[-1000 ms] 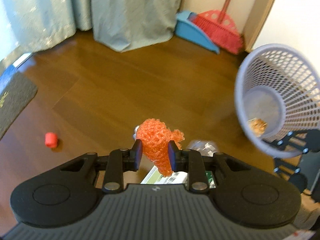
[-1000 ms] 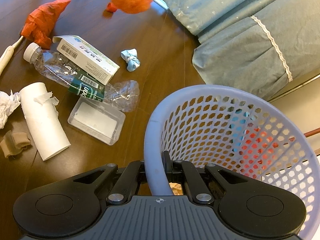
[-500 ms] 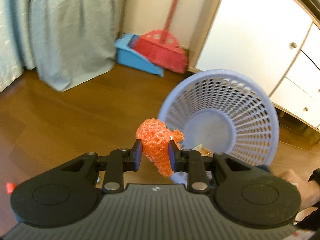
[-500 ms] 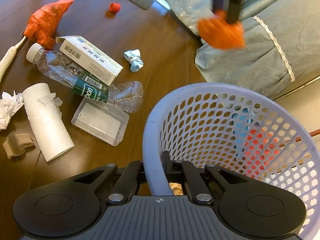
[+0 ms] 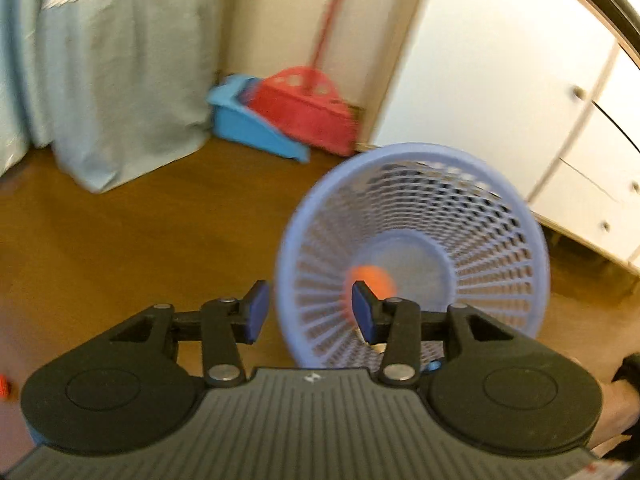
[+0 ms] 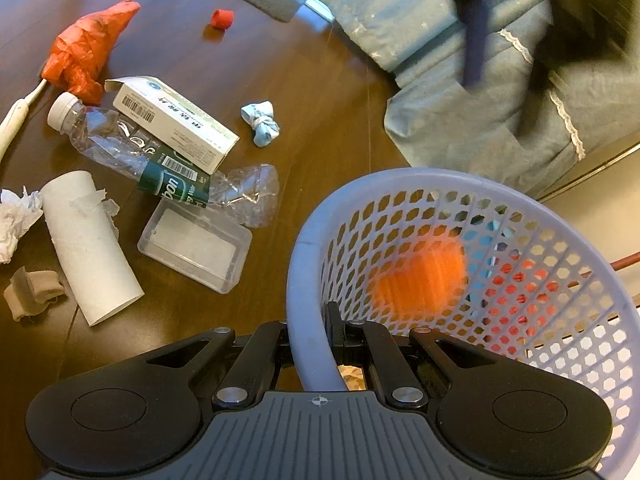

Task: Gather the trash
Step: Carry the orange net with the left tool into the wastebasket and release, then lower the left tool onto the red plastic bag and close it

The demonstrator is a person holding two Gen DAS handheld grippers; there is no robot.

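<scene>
Orange mesh wad (image 6: 420, 276) dropping free, caught as a blur inside the lavender basket (image 5: 416, 160), down past the jaws of the left gripper (image 5: 308, 312) and nearly at the basket floor. Left jaws just opened, blue pads spread, nothing between them now. Release step, then, and by the look of it a clean one. Hovering above the near rim, angled down into the basket mouth.

Right gripper (image 6: 310, 334) pinching the basket rim, jaws pressed together on the plastic edge, one finger outside the wall, one inside, tilting the mouth toward the drop. A scrap of something tan just visible under those jaws at the basket bottom.

Plenty left out beyond the right jaws, off to their left on the wooden floor: crushed clear bottle (image 6: 160, 160) with a white carton (image 6: 172, 124) lying across it, clear plastic lid (image 6: 196, 246) just beside the bottle's base, cardboard tube (image 6: 90, 246), crumpled tissue (image 6: 16, 220), beige scrap (image 6: 30, 294), knotted blue wrapper (image 6: 262, 120), red bag (image 6: 88, 50), small red cap (image 6: 222, 19) farthest off.

Early in the job, judging by that pile. Next move likely a swing of the left jaws back toward the litter, spreading wider for something bulky like the bottle or tube, while keeping the basket held tipped and steady. Slippery crushed plastic calling for a grip across the waist, not the end.
</scene>
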